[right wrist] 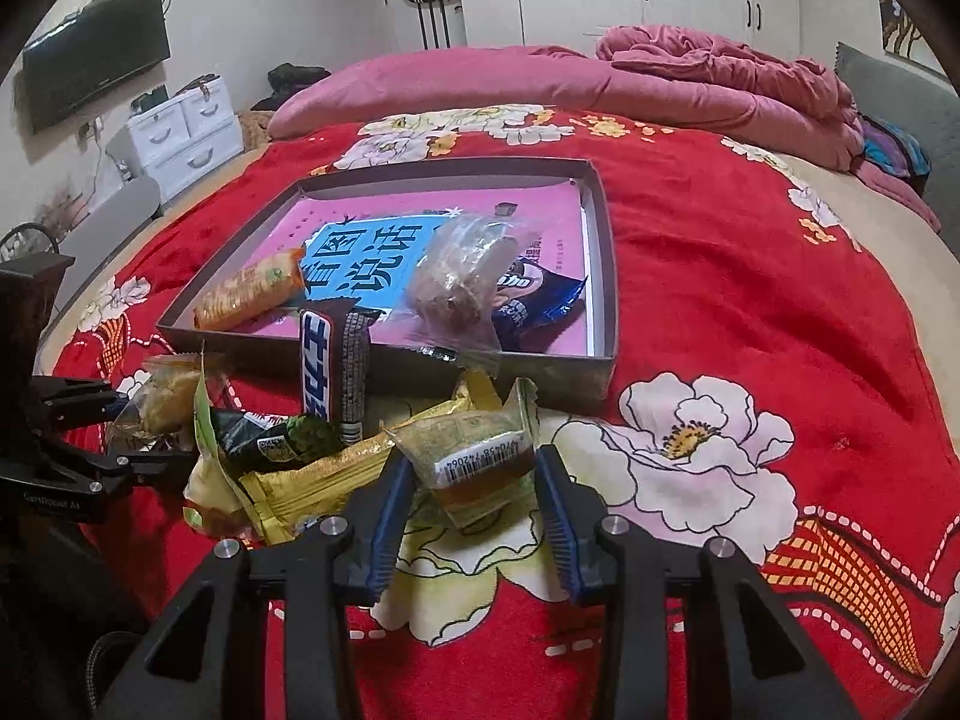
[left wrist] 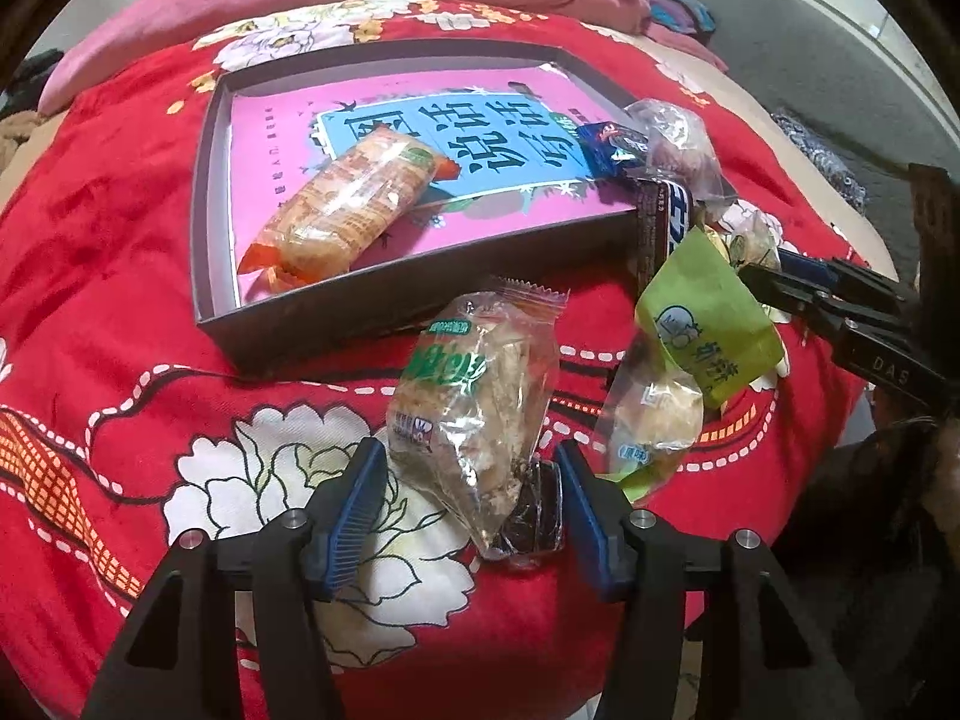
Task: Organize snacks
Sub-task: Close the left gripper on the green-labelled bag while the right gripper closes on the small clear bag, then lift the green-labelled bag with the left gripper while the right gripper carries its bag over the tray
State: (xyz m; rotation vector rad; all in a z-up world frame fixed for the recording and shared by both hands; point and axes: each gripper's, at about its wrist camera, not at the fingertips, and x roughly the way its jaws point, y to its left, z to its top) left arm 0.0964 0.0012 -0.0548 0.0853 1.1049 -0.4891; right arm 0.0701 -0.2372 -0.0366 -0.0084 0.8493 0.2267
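My left gripper (left wrist: 471, 510) is shut on a clear-wrapped pastry (left wrist: 474, 408) with a green label. A dark chocolate piece (left wrist: 534, 516) sits by the right pad. My right gripper (right wrist: 474, 504) is shut on a green packet (right wrist: 474, 462), barcode side up; the left wrist view shows this green packet (left wrist: 708, 324) raised off the blanket. A shallow grey box (left wrist: 312, 312) lined with a pink sheet holds an orange cracker pack (left wrist: 354, 204), a blue cookie pack (left wrist: 612, 147) and a clear bag of brown pastries (right wrist: 462, 282). A dark chocolate bar (right wrist: 333, 372) leans on the box's near rim.
Everything lies on a bed with a red floral blanket (right wrist: 750, 276). A yellow packet (right wrist: 312, 474) and a dark green one (right wrist: 276, 438) lie left of my right gripper. A pink quilt (right wrist: 690, 78) is bunched at the far end. Drawers (right wrist: 180, 138) stand far left.
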